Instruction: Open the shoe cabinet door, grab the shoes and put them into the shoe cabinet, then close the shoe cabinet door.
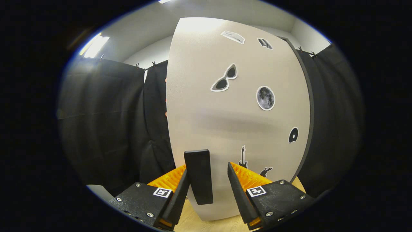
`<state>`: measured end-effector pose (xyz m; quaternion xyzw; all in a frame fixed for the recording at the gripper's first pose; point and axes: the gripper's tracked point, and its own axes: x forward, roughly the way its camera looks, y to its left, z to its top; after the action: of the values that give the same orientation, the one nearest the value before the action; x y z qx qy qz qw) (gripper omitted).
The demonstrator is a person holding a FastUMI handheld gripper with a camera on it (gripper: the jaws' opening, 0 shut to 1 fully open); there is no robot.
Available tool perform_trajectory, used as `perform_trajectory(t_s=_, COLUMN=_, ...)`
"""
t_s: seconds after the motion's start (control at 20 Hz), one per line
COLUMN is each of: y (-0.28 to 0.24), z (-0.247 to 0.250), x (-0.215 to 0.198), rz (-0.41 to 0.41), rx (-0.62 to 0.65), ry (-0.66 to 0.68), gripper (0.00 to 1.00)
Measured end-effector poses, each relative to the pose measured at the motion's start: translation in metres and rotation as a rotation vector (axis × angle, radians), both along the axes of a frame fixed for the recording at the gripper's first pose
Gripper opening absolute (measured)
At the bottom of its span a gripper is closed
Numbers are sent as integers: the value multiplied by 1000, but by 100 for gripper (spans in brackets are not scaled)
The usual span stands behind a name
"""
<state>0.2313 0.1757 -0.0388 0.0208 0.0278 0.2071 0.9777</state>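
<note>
To the left of the cabinet hangs the black booth cloth [106,129], with a strip of pale wall above it; that side looks like free room, and the door's free edge faces it. The shoe cabinet door [238,125] stands shut and upright just ahead of the tool [207,183], pale and dotted with stickers (sunglasses, a moon, a guitar among them). Its black handle [198,175] is a flat vertical bar low on the door near the left edge, and it sits in the gap between the two fingers. The left finger [177,196] looks to be touching or almost touching the bar; the right finger [238,193] stands clearly apart from it. So the tool is open around the handle, not yet gripping it. From this angle I cannot be sure how far the fingers reach past the bar's front face.

The risks, as I judge them: closing with the bar off-centre could push it sideways against one finger and give a shallow, slipping hold. Pulling straight back instead of along the door's arc could drag the fingers off the handle or shift the whole cabinet on the wooden tabletop [193,222]. The door's lower edge sits close above that surface, so a downward pull might scrape.

On the right, the dark side panel [305,106] marks the likely hinge side, with more cloth close beyond, so room is tighter there.
</note>
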Motion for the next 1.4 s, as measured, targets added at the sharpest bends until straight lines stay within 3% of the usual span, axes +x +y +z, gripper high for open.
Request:
perform_trajectory(t_s=0.35, y=22, z=-1, x=34, rz=8, rx=7, ry=9, gripper=70)
perform_trajectory(t_s=0.75, y=38, z=1, x=64, rz=-95, rx=-43, ry=-23, gripper=72)
perform_trajectory(t_s=1.4, y=39, z=-4, x=73, rz=-148, rx=0, ry=-7, gripper=75)
